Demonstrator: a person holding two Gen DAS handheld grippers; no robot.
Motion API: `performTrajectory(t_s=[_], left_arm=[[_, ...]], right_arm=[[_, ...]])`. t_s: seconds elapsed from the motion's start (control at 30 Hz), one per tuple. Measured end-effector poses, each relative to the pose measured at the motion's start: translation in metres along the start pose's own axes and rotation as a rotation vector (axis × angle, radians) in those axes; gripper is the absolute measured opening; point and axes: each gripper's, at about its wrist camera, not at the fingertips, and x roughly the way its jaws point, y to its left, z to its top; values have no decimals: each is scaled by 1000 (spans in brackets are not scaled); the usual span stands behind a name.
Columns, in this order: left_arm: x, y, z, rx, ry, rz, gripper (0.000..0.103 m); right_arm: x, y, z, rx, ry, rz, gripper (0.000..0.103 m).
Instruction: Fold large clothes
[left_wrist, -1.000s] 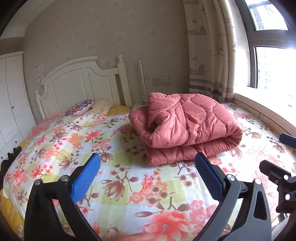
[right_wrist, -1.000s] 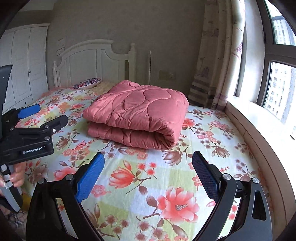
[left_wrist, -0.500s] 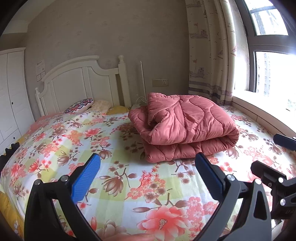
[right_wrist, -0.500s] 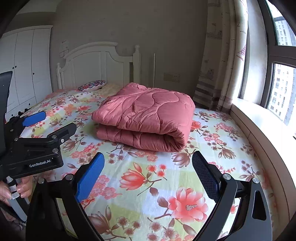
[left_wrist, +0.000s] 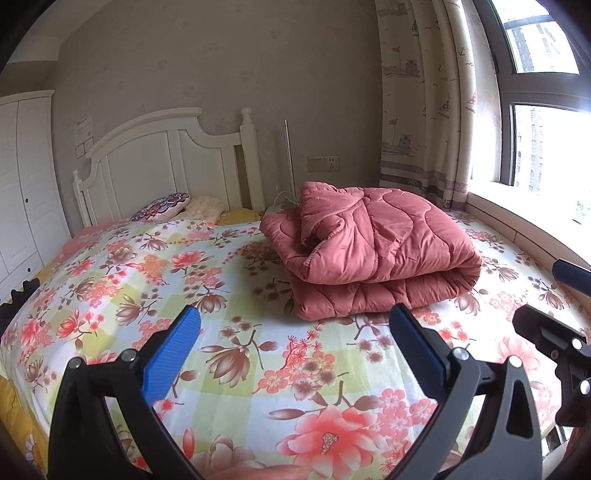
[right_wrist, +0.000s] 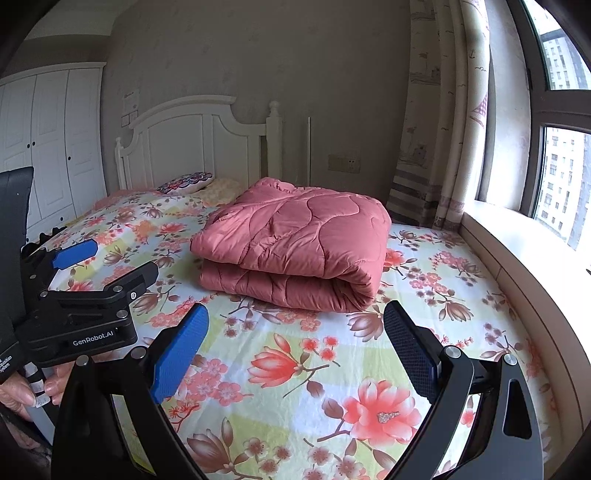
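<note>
A pink quilted comforter (left_wrist: 373, 251) (right_wrist: 295, 251) lies folded in a thick bundle on the right half of the floral bed sheet (left_wrist: 147, 280) (right_wrist: 295, 369). My left gripper (left_wrist: 295, 350) hovers open above the near part of the bed, short of the bundle, with nothing between its blue pads. My right gripper (right_wrist: 295, 347) is open too, held above the bed in front of the bundle's rounded fold. In the right wrist view the left gripper (right_wrist: 107, 262) appears at the left, held by a hand (right_wrist: 22, 391). At the right edge of the left wrist view the right gripper's fingers (left_wrist: 546, 332) show.
A white headboard (left_wrist: 166, 166) and pillows (left_wrist: 162, 206) stand at the far end of the bed. White wardrobe doors (right_wrist: 48, 140) line the left wall. A curtain (left_wrist: 424, 110), a window (right_wrist: 565, 155) and a wide sill (right_wrist: 517, 266) run along the right side.
Both grippers have drifted and tilted slightly, so the comforter sits a little lower and further right in the views. Both stay open and empty.
</note>
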Motion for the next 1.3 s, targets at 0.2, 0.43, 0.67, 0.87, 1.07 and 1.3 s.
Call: performTrajectory(t_s=[0.2,0.43,0.67,0.87,1.07,1.3], left_arm=[[-1,1,0,-3,-3,4,101],[-8,3,1,-1,-27,12,101],[-17,3,3,4,-53,11,101],[-18,3,2,4,-59,2,101],[-18,0,0,13,-59,-19,101],[-14,0,-2,6,-60,-28,101]], right_arm=[[1,0,-1,1,3,2,91],[-2,0,0,-4,-3,5,91],[-3,2,2,-7,-7,6,91],[0,4,1,-9,3,13,91],[10,7,-5,-4,29,14,91],[25,4,-11,31,61,11,91]])
